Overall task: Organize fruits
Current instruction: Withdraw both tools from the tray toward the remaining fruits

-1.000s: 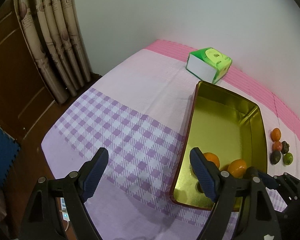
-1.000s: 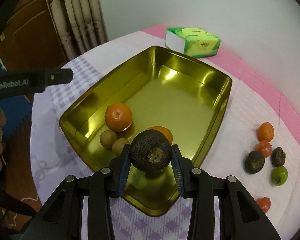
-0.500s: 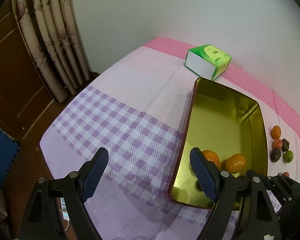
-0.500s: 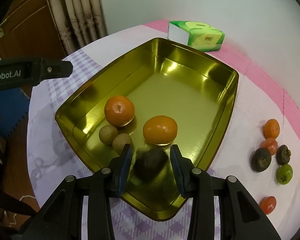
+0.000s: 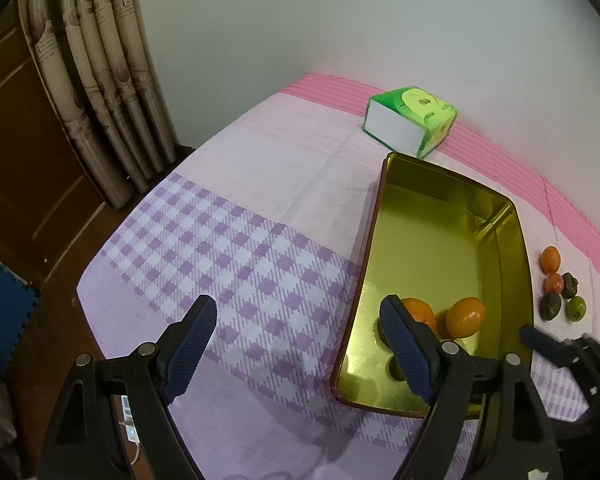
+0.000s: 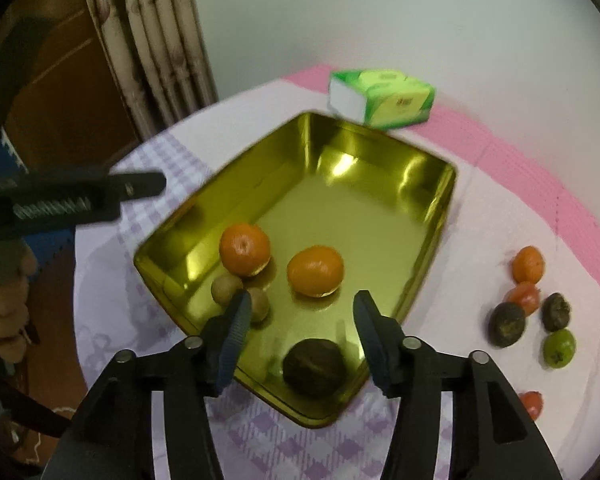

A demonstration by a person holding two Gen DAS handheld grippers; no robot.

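Letting go cleanly is the point here: the right hand-held gripper [image 6: 300, 330] has just been opening, its jaws now apart and empty above the dark fruit [image 6: 314, 367], which lies in the near corner of the gold tray [image 6: 444, 216]. I would lift straight clear before swinging toward the loose fruits [image 6: 534, 312] on the worktop right of the tray. The fruit looks round, dull brown-black and wrinkled, near two oranges [image 6: 315, 270]. The left hand-held gripper [image 5: 300, 346] hangs open, holding nothing, above the checked cloth.
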